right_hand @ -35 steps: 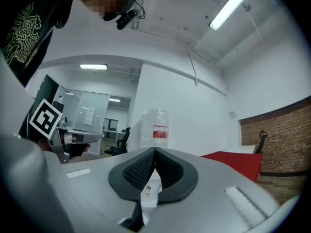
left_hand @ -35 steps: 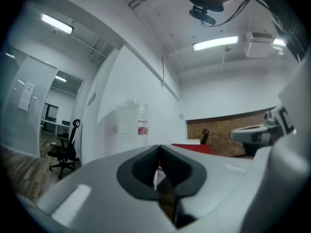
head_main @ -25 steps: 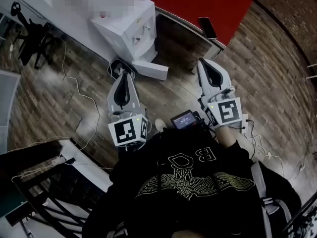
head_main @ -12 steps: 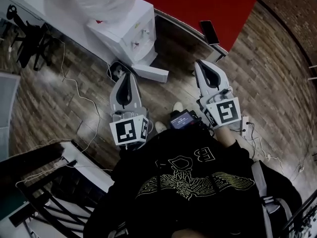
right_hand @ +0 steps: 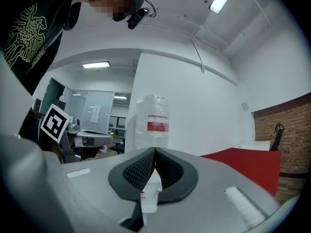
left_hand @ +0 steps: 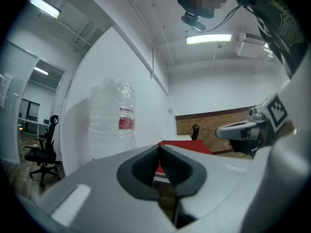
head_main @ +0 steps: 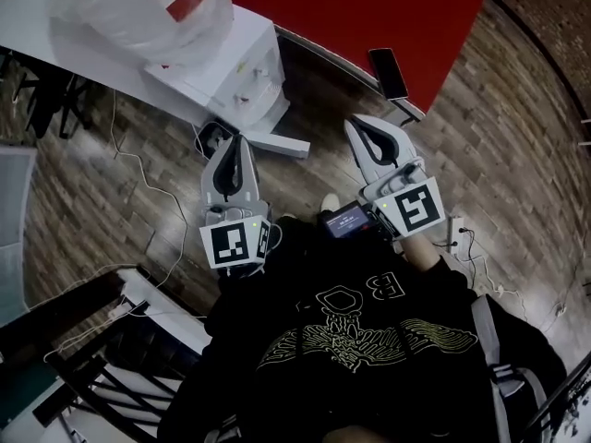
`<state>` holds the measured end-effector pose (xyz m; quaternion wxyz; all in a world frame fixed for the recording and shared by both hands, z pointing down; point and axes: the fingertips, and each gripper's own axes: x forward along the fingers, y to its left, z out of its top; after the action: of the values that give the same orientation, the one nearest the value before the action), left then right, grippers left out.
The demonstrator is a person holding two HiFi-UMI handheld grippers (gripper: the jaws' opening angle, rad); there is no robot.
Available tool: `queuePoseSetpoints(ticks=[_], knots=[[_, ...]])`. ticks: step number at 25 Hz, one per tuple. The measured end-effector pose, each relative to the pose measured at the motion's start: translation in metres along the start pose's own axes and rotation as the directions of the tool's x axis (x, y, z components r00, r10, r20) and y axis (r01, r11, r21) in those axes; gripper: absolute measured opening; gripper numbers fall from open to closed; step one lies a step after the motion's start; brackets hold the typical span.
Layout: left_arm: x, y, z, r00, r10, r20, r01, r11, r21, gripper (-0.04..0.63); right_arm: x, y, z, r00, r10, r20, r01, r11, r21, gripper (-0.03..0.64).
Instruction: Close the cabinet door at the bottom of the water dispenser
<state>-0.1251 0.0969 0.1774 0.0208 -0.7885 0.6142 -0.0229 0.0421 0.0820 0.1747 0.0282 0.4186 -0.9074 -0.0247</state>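
Note:
The white water dispenser (head_main: 242,74) stands on the wooden floor with a clear bottle (head_main: 148,7) on top. Its bottom cabinet door (head_main: 279,143) hangs open, swung out toward me. My left gripper (head_main: 238,140) is shut and empty, its tip close to the door's near end. My right gripper (head_main: 355,124) is shut and empty too, off to the right of the door. In the left gripper view the jaws (left_hand: 159,147) meet, with the bottle (left_hand: 112,118) beyond. The right gripper (right_hand: 155,150) points at the bottle (right_hand: 151,123) and the dispenser body (right_hand: 149,192).
A red table (head_main: 369,7) with a phone (head_main: 389,72) on its edge stands right of the dispenser. Cables (head_main: 138,164) and a power strip (head_main: 212,137) lie on the floor at left. A dark metal frame (head_main: 102,340) is at lower left. An office chair (left_hand: 41,152) stands far left.
Both grippers have moved forward toward the dispenser, which now sits nearer in the head view. The left tip has come up to the open door. Both stay shut.

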Motion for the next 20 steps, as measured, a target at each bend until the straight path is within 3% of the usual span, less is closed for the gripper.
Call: queuePoseSetpoints(ticks=[6,9,10,12,14,16,20], knots=[[0.053,0.017,-0.036,0.998,-0.019,-0.067,0.024,0.997,0.079,0.009,0.037,-0.019,-0.021,0.999,-0.023,-0.042,0.023,1.0,0.012,0.0],[0.075,0.016,-0.064,0.989,-0.102,-0.112,0.11,0.992,0.067,0.015,0.055,-0.017,-0.029,0.999,-0.026,-0.026,0.025,0.999,-0.029,0.002],[0.082,0.015,-0.074,0.983,-0.133,-0.128,0.142,0.988,0.064,0.058,0.061,-0.015,-0.035,0.999,-0.009,-0.031,0.008,0.999,-0.048,0.005],[0.095,0.017,-0.102,0.967,-0.179,-0.181,0.194,0.978,0.074,0.08,0.073,-0.008,-0.064,0.994,0.036,-0.101,-0.047,0.993,-0.106,0.035],[0.107,0.018,-0.144,0.94,-0.215,-0.264,0.246,0.965,0.094,0.083,0.081,-0.002,-0.114,0.966,0.065,-0.251,-0.109,0.98,-0.165,0.042],[0.112,0.015,-0.201,0.897,-0.249,-0.366,0.312,0.942,0.123,0.086,0.087,0.009,-0.167,0.931,0.094,-0.352,-0.162,0.972,-0.168,0.054],[0.109,0.006,-0.321,0.798,-0.272,-0.537,0.454,0.858,0.24,0.086,0.096,0.037,-0.274,0.892,0.158,-0.424,-0.207,0.976,-0.072,0.123]])
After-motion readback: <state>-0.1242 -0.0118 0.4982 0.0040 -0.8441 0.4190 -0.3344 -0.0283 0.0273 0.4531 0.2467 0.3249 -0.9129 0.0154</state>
